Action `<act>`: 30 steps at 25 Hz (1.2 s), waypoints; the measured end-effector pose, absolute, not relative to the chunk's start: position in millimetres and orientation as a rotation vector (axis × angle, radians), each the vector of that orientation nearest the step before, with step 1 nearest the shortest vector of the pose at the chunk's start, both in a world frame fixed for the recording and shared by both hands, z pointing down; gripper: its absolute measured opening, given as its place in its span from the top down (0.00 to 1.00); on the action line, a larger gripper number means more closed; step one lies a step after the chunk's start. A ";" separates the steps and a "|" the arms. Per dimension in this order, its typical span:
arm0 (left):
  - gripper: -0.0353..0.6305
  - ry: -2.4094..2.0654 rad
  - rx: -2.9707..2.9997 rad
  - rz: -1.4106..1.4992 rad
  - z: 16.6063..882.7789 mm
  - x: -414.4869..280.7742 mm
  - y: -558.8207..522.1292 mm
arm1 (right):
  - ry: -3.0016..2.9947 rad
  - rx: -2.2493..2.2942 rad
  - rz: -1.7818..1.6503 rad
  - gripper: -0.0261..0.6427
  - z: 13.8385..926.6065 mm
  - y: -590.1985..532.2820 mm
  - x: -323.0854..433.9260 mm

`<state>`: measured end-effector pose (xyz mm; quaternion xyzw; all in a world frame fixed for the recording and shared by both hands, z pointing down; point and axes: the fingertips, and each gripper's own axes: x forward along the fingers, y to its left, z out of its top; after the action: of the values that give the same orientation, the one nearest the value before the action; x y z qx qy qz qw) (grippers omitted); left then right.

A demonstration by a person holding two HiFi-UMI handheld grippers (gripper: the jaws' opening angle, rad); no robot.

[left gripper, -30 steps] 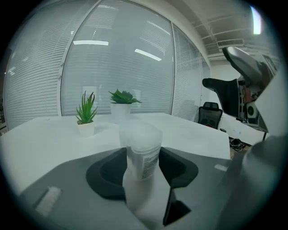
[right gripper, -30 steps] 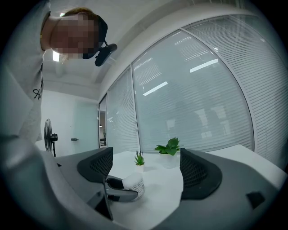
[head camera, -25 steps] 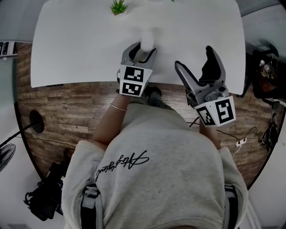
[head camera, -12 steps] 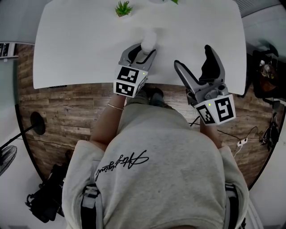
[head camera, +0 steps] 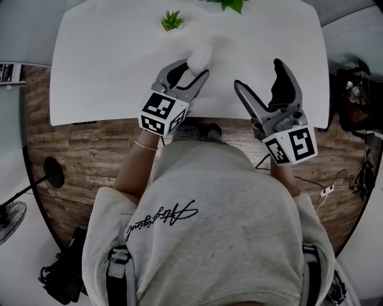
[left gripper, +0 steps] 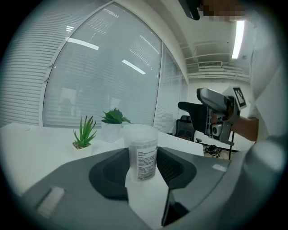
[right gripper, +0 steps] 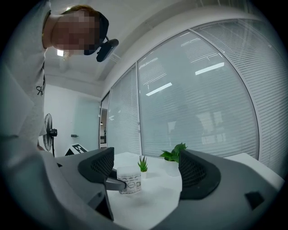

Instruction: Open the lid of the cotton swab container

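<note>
The cotton swab container (left gripper: 143, 155) is a small clear tub with a printed label and a pale lid (left gripper: 140, 134) on top. It stands upright between the fingers of my left gripper (left gripper: 143, 166), whose jaws have just been closing and now press on its sides. In the head view the container (head camera: 200, 55) is over the white table (head camera: 90, 60), with the left gripper (head camera: 192, 67) holding it. In the right gripper view the container (right gripper: 129, 179) seems to hang just above the tabletop. My right gripper (head camera: 260, 76) stands wide open to the right of it, holding nothing (right gripper: 146, 168).
A small spiky succulent (head camera: 172, 21) and a larger potted plant (head camera: 227, 5) stand at the table's far edge, behind the container. A dark office chair (left gripper: 186, 119) is beyond the table. A fan (right gripper: 48, 132) stands on the floor to the left.
My left gripper has risen and tilted with the container in it, moving a little away from the near table edge. The right gripper has shifted only slightly.
</note>
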<state>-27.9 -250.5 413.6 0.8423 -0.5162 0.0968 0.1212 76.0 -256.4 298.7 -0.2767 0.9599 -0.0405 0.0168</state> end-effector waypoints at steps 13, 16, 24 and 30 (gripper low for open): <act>0.67 -1.223 2.736 0.252 342.0 -41.1 -236.2 | 3.050 -0.601 0.025 0.42 272.5 -242.5 33.7; 0.67 -1.141 2.785 0.257 329.3 -41.0 -231.3 | 3.075 -0.599 0.088 0.44 270.4 -243.9 26.0; 0.67 -0.871 2.937 0.254 312.0 -38.5 -207.8 | 3.089 -0.357 0.023 0.47 257.6 -230.4 4.1; 0.67 -0.662 3.012 0.245 309.8 -38.0 -191.1 | 3.049 -0.023 -0.117 0.48 244.8 -220.4 -9.1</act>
<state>-38.0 -191.1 309.8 0.9733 -0.2141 0.0793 0.0240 -9.1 -220.4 244.8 -0.0074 0.9982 -0.0383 0.0453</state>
